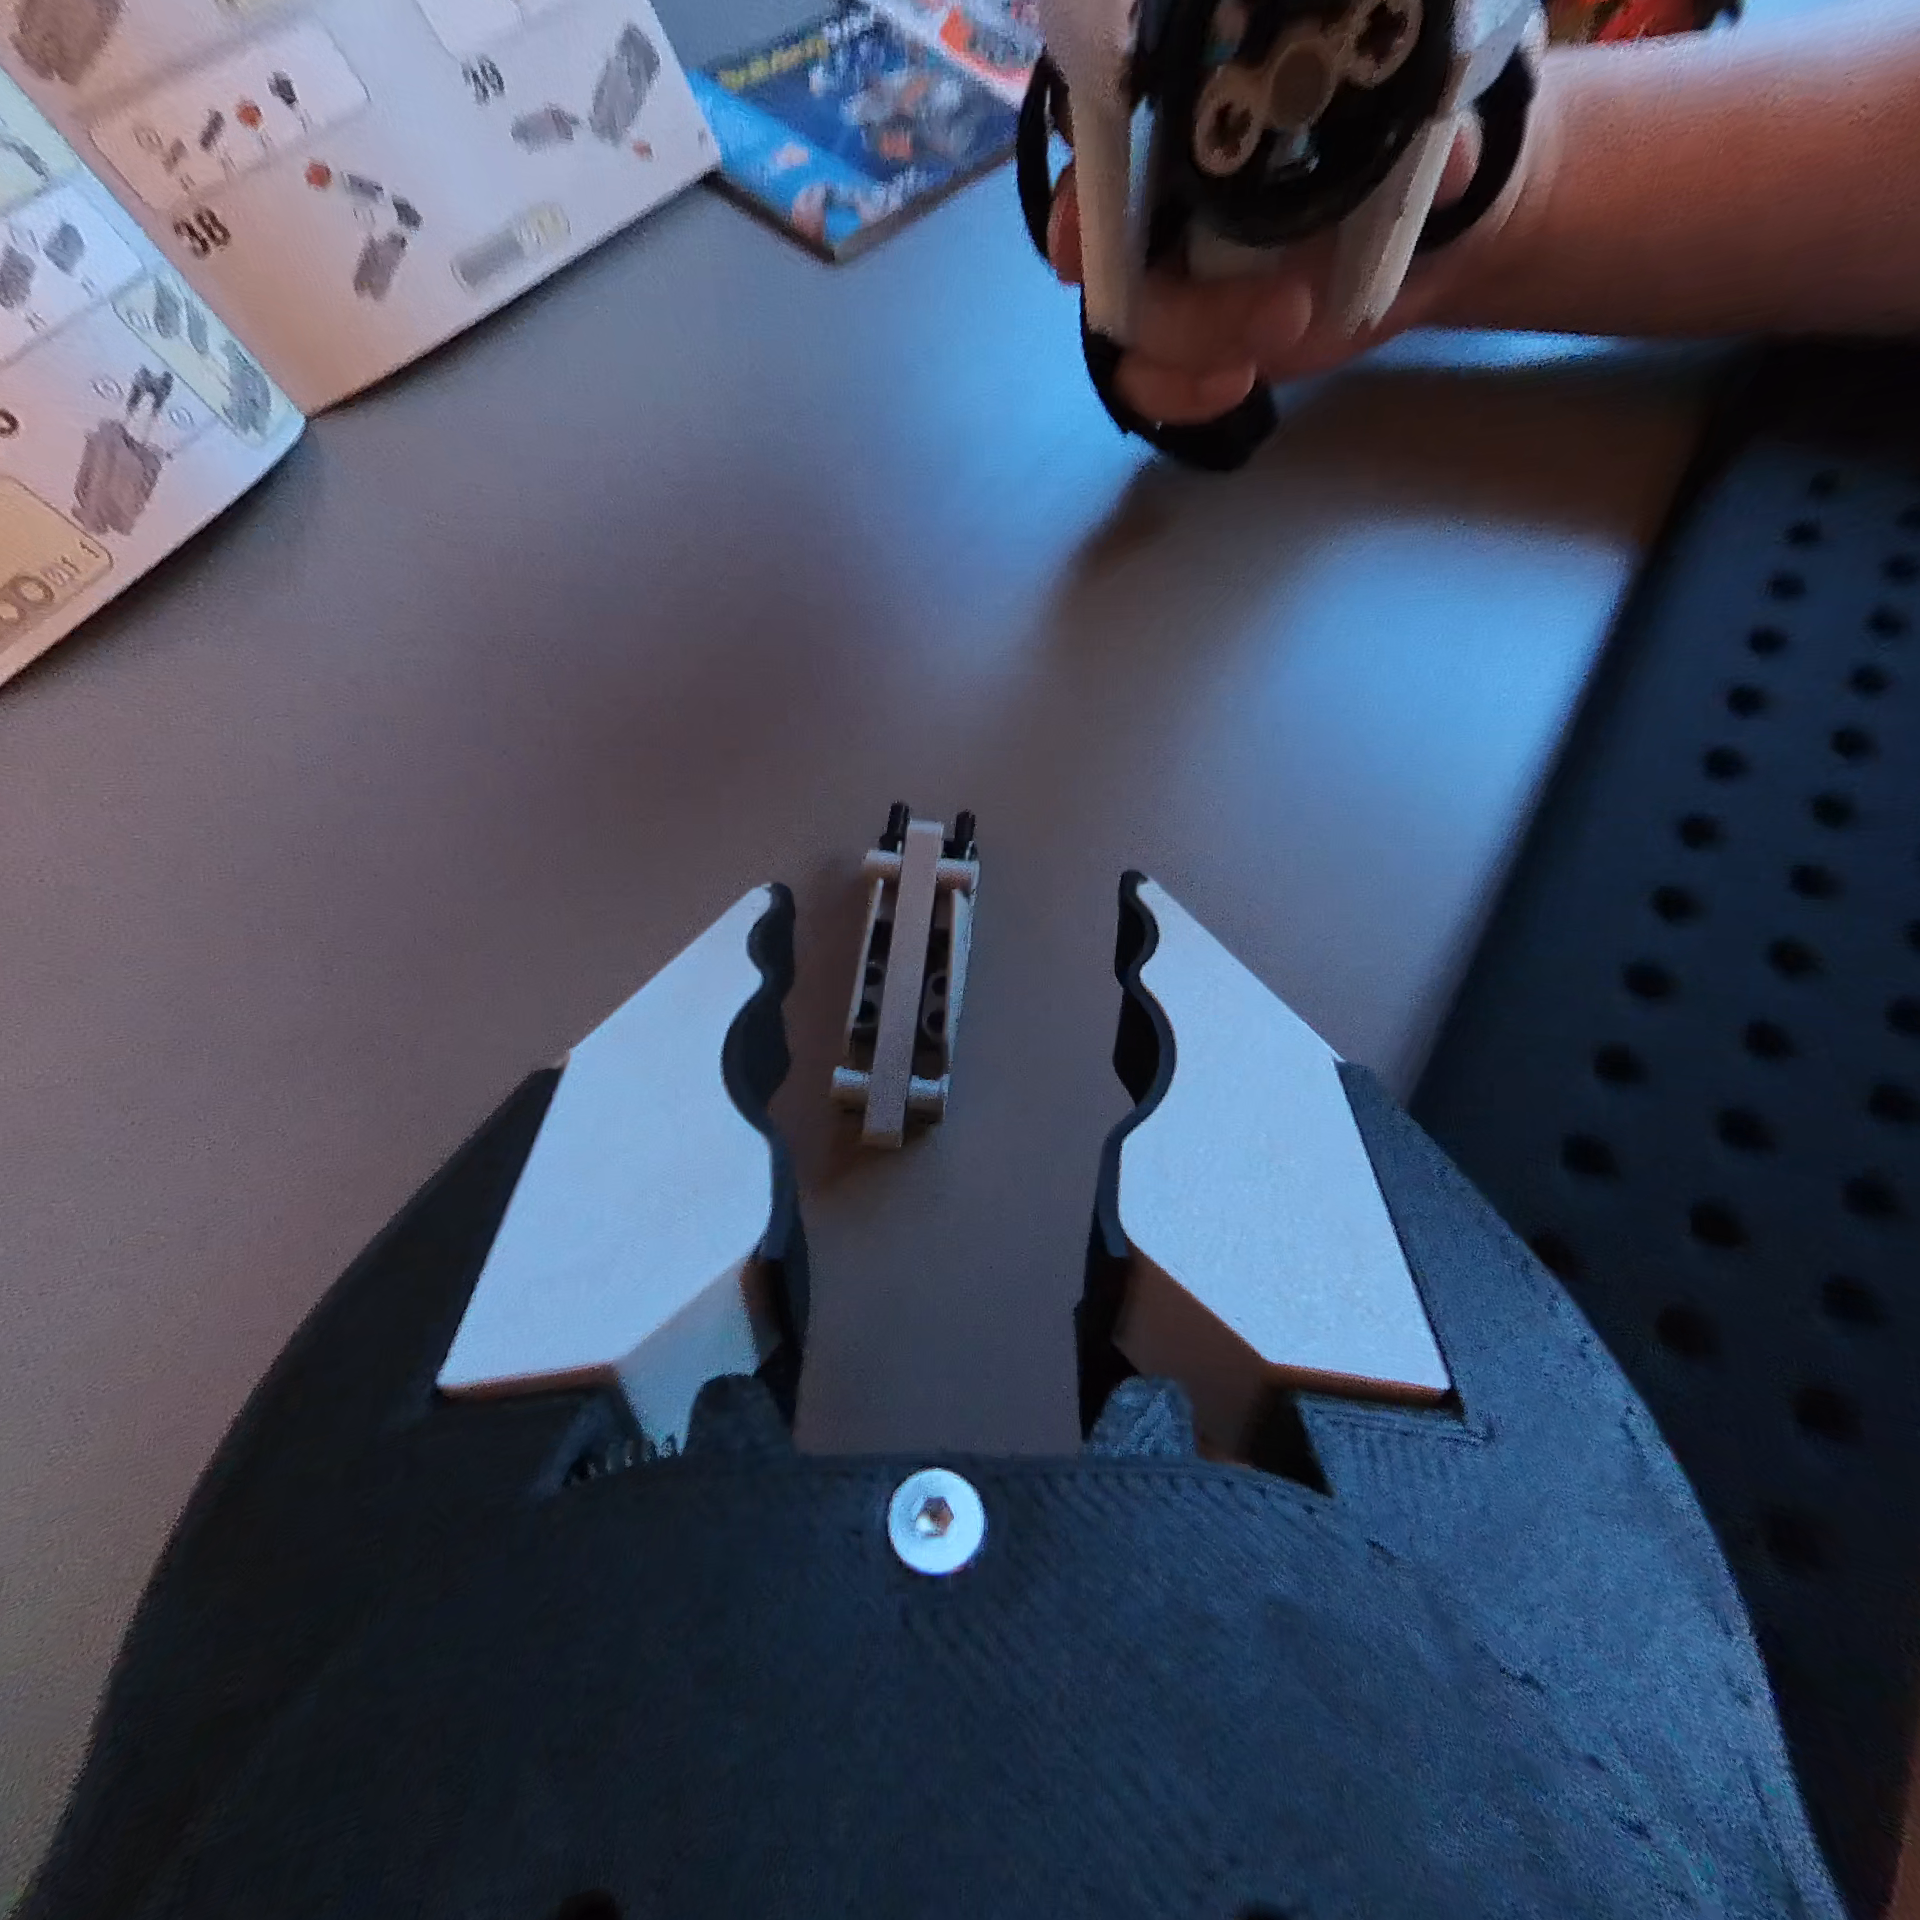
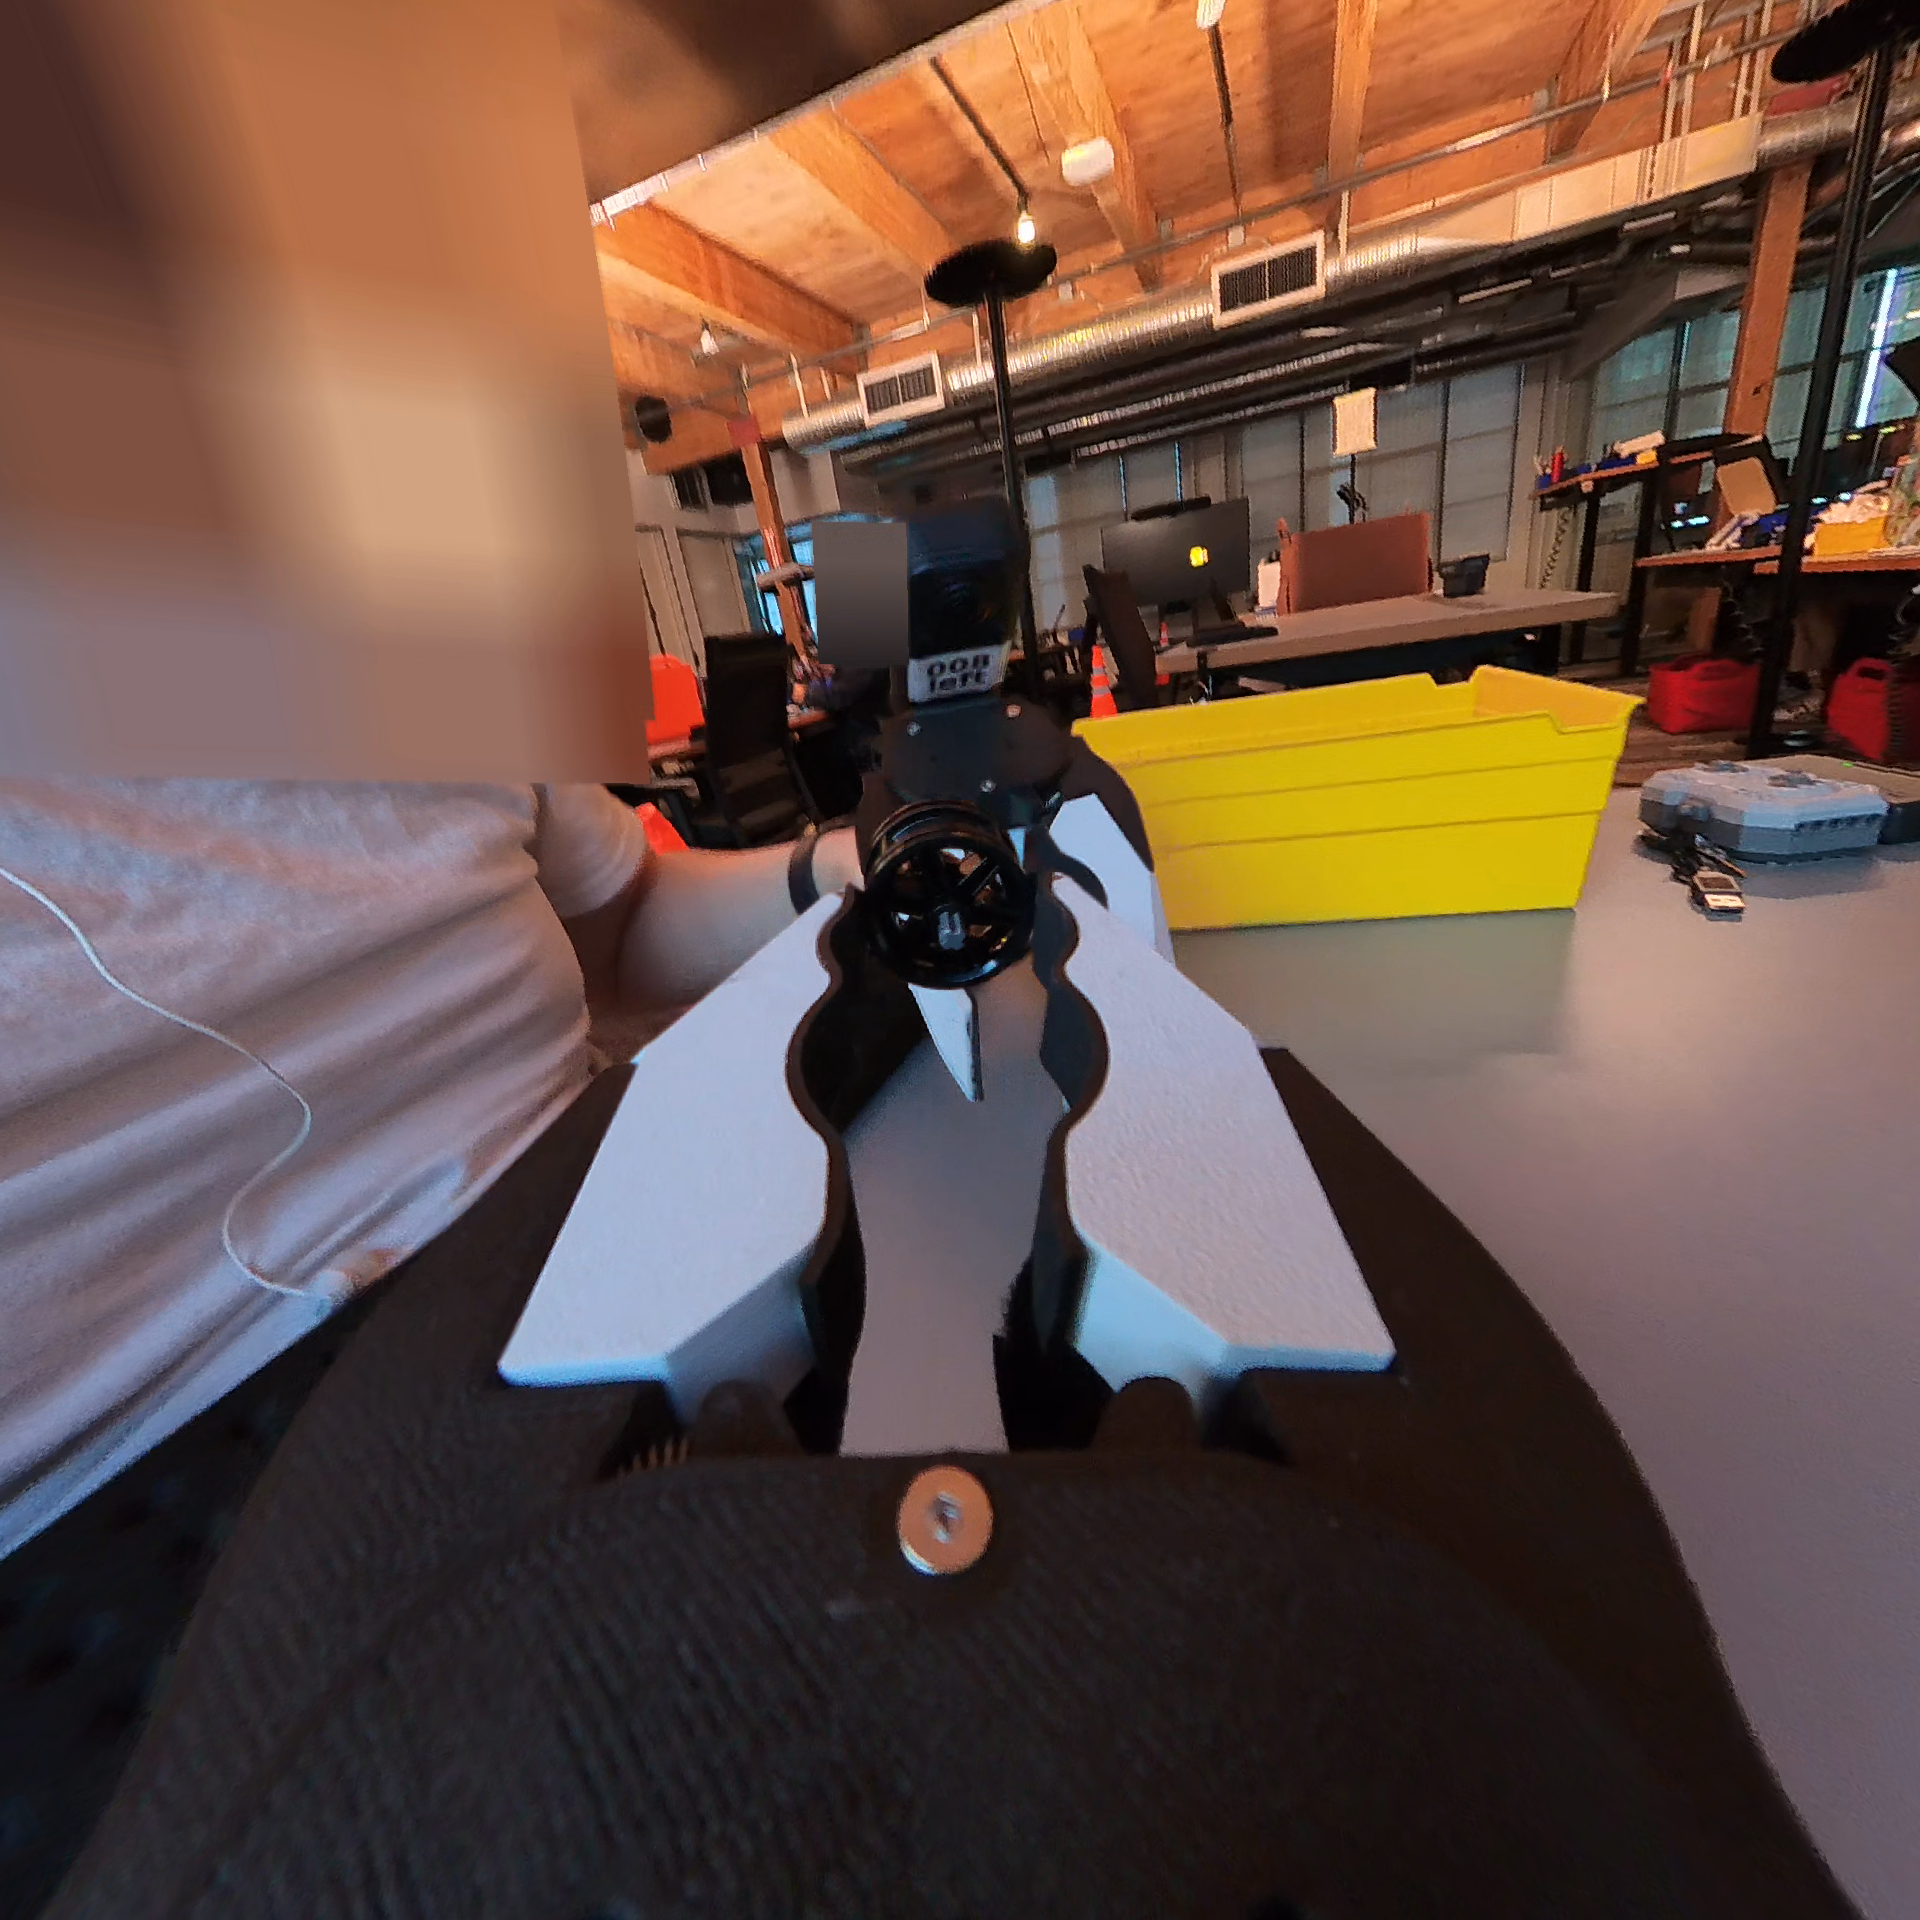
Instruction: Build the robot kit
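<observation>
My left gripper point(image 1: 956, 899) is open and hovers low over the dark table point(image 1: 623, 675). A small grey brick assembly point(image 1: 909, 987) with black pins at its far end lies flat on the table between its fingers, touching neither. My right gripper point(image 2: 945, 904) is shut on a black wheel point(image 2: 945, 914), held above the table. In the left wrist view that wheel point(image 1: 1299, 83) shows a tan hub between the right gripper's white fingers point(image 1: 1107, 187), up at the far right, with a hand point(image 1: 1195, 353) behind it. The left gripper also shows farther off in the right wrist view point(image 2: 977, 748).
An open instruction booklet point(image 1: 312, 208) and a blue printed leaflet point(image 1: 862, 125) lie at the far left. A black perforated board point(image 1: 1766, 935) runs along the right. A yellow bin point(image 2: 1351, 810) and a grey device point(image 2: 1766, 810) stand on the table. A person's shirt point(image 2: 260, 1039) fills the left.
</observation>
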A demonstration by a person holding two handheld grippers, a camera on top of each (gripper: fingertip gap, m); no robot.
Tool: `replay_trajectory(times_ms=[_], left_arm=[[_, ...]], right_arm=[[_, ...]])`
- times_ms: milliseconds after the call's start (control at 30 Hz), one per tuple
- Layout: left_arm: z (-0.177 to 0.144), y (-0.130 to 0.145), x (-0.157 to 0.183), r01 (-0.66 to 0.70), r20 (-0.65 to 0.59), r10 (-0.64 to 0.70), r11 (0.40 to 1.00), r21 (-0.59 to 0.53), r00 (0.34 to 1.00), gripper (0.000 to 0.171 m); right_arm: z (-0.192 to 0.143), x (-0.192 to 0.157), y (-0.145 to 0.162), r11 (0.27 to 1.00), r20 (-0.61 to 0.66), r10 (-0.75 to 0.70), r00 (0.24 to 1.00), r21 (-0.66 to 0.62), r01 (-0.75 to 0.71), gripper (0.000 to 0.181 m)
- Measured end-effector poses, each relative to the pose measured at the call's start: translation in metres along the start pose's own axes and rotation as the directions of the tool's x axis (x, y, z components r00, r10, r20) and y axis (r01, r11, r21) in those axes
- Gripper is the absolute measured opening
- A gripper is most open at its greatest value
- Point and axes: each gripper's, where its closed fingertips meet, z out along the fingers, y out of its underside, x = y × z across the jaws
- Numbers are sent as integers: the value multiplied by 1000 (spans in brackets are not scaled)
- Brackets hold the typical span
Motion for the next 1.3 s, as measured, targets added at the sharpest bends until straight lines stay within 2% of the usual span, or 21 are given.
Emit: replay_trajectory(times_ms=[67, 167, 267, 367, 433, 567, 733, 767, 867, 967, 1100, 1300], left_arm=[[1, 1, 0, 7, -14, -7, 1000, -16, 1000, 62], [-7, -27, 16, 111, -149, -94, 988, 110, 984, 53], [-13, -47, 22, 251, -275, -198, 952, 174, 941, 58], [-13, -51, 19, 310, -313, -242, 932, 190, 918, 62], [-18, -60, 29, 375, -398, -272, 904, 208, 876, 62], [-27, -85, 42, 529, -556, -334, 815, 236, 762, 61], [-19, -88, 44, 575, -596, -358, 787, 221, 719, 52], [-20, -90, 47, 584, -617, -352, 782, 219, 703, 46], [-24, -95, 53, 609, -673, -337, 764, 213, 658, 42], [-23, -94, 54, 600, -677, -329, 772, 210, 659, 32], [-21, -93, 54, 600, -676, -330, 772, 208, 659, 30], [-19, -91, 49, 565, -624, -316, 787, 248, 715, 29]], right_arm=[[0, 2, 4, 1000, -13, -15, 1000, -27, 15, 31], [4, 5, 11, 995, -43, -66, 997, -73, 63, 31], [6, 6, 13, 985, -81, -145, 986, -110, 136, 31], [7, 5, 9, 963, -120, -248, 961, -141, 231, 31], [8, 4, 5, 937, -153, -334, 930, -162, 310, 31], [12, 0, -1, 826, -191, -555, 810, -247, 507, 31], [23, -12, -2, 785, -171, -611, 773, -256, 564, 31], [23, -13, 0, 779, -163, -617, 770, -264, 568, 31], [26, -15, 3, 761, -148, -636, 757, -282, 584, 31], [27, -17, 5, 752, -140, -645, 751, -290, 592, 31], [27, -15, 7, 755, -140, -639, 756, -303, 582, 31], [27, -5, 11, 819, -185, -546, 817, -324, 474, 36]])
